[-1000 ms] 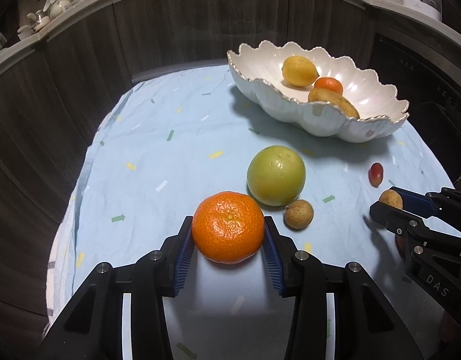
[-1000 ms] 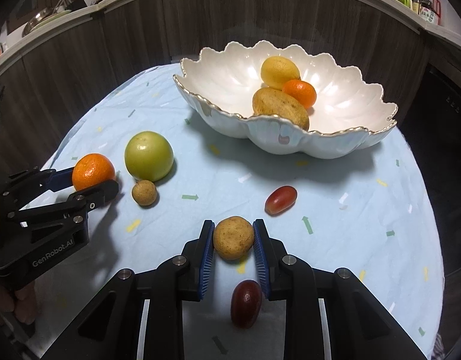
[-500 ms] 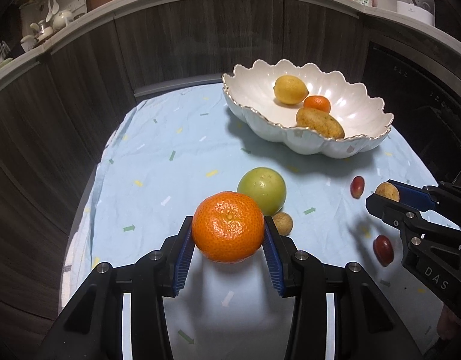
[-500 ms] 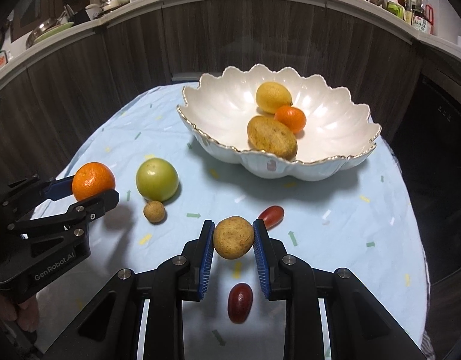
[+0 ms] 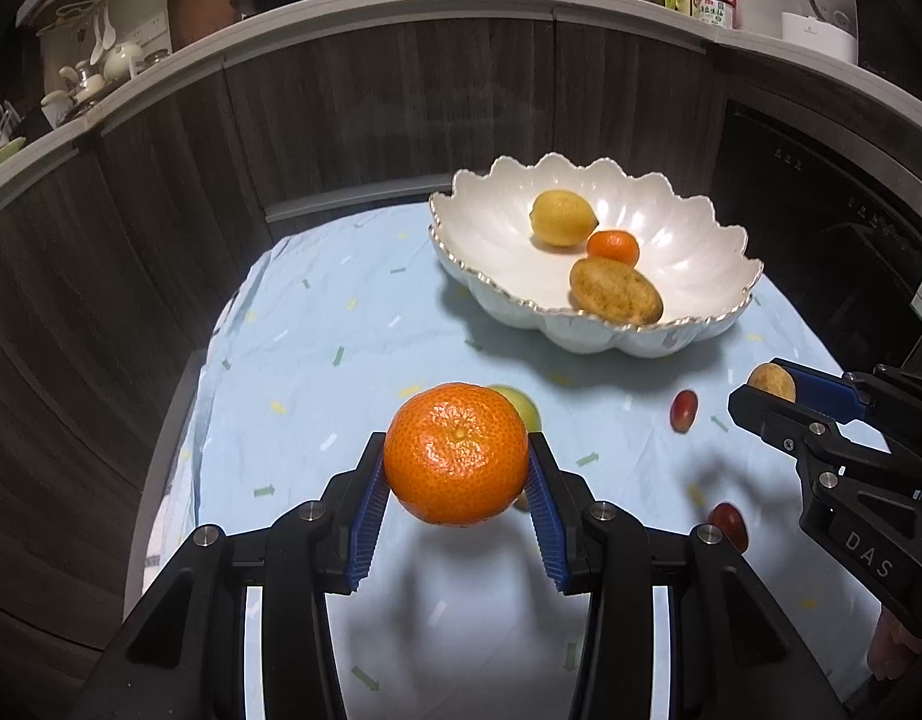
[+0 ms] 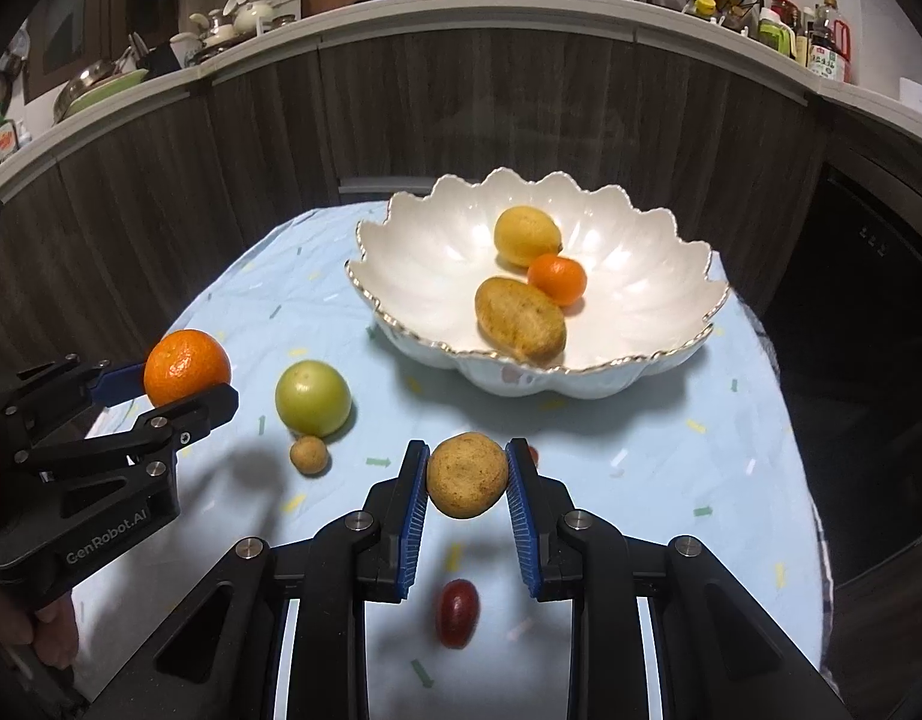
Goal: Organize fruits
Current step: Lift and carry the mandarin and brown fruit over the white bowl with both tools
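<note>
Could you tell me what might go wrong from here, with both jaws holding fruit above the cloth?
1. The round orange is pinched only at its sides by the left gripper; it could slip.
2. The white bowl already holds three fruits, so a drop could knock them.
3. The grape under the right gripper could be overlooked.

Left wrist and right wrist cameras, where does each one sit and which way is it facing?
Left wrist: on the left gripper, looking down along its fingers past the held orange to the bowl; right gripper at right edge.
Right wrist: on the right gripper, looking past its brown fruit to the bowl; left gripper and a hand at left edge.
Shared: bowl, blue cloth, both held fruits.
</note>
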A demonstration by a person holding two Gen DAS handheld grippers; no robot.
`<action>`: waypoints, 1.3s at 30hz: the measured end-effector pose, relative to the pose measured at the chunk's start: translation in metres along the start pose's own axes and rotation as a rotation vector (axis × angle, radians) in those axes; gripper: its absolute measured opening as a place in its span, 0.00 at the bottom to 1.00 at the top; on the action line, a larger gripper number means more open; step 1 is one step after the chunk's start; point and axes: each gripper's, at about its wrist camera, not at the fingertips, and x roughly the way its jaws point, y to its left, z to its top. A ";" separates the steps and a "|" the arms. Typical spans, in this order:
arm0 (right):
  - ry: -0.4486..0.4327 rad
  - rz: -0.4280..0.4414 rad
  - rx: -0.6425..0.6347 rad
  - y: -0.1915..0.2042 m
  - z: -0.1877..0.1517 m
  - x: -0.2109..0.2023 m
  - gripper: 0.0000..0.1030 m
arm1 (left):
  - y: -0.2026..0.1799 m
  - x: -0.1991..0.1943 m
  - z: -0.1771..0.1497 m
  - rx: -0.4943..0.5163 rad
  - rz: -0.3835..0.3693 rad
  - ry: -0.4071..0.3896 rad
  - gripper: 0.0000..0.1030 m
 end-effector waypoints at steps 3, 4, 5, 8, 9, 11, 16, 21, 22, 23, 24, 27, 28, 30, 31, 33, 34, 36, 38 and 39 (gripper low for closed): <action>-0.015 -0.005 0.008 -0.005 0.005 -0.004 0.26 | -0.002 -0.003 0.007 0.005 -0.002 -0.012 0.42; -0.019 -0.006 0.010 -0.007 0.007 -0.005 0.26 | -0.004 -0.004 0.010 0.006 -0.004 -0.017 0.42; -0.024 -0.009 0.012 -0.008 0.008 -0.006 0.26 | -0.005 -0.005 0.012 0.007 -0.005 -0.020 0.42; -0.038 -0.016 0.022 -0.015 0.014 -0.009 0.26 | -0.008 -0.007 0.019 0.008 -0.012 -0.028 0.42; -0.042 -0.019 0.024 -0.017 0.015 -0.009 0.26 | -0.009 -0.007 0.021 0.008 -0.014 -0.030 0.42; -0.050 -0.024 0.027 -0.020 0.018 -0.012 0.26 | -0.012 -0.008 0.025 0.011 -0.018 -0.034 0.42; -0.065 -0.035 0.036 -0.029 0.024 -0.015 0.26 | -0.019 -0.008 0.034 0.022 -0.025 -0.044 0.42; -0.078 -0.042 0.041 -0.036 0.031 -0.017 0.26 | -0.023 -0.007 0.043 0.030 -0.032 -0.049 0.42; -0.081 -0.043 0.041 -0.037 0.031 -0.018 0.26 | -0.024 -0.007 0.046 0.032 -0.032 -0.050 0.42; -0.084 -0.044 0.042 -0.038 0.033 -0.018 0.26 | -0.025 -0.006 0.047 0.034 -0.032 -0.052 0.42; -0.089 -0.046 0.042 -0.040 0.035 -0.019 0.26 | -0.025 -0.006 0.050 0.036 -0.033 -0.054 0.42; -0.099 -0.048 0.044 -0.044 0.040 -0.019 0.26 | -0.027 -0.004 0.055 0.040 -0.037 -0.058 0.42; -0.102 -0.049 0.044 -0.045 0.042 -0.019 0.26 | -0.028 -0.004 0.057 0.042 -0.039 -0.060 0.42; -0.108 -0.050 0.045 -0.048 0.045 -0.019 0.26 | -0.030 -0.003 0.060 0.045 -0.039 -0.062 0.42; -0.110 -0.051 0.045 -0.049 0.046 -0.018 0.26 | -0.030 -0.002 0.062 0.045 -0.040 -0.064 0.42; -0.113 -0.053 0.045 -0.051 0.048 -0.018 0.26 | -0.031 -0.001 0.064 0.047 -0.042 -0.065 0.42; -0.114 -0.053 0.044 -0.052 0.049 -0.018 0.26 | -0.032 0.000 0.066 0.048 -0.043 -0.066 0.42; -0.116 -0.053 0.044 -0.054 0.051 -0.016 0.26 | -0.033 0.002 0.068 0.050 -0.043 -0.065 0.42; -0.118 -0.055 0.043 -0.055 0.053 -0.015 0.26 | -0.033 0.004 0.071 0.050 -0.044 -0.065 0.42; -0.120 -0.055 0.043 -0.056 0.054 -0.014 0.26 | -0.034 0.005 0.072 0.051 -0.044 -0.065 0.42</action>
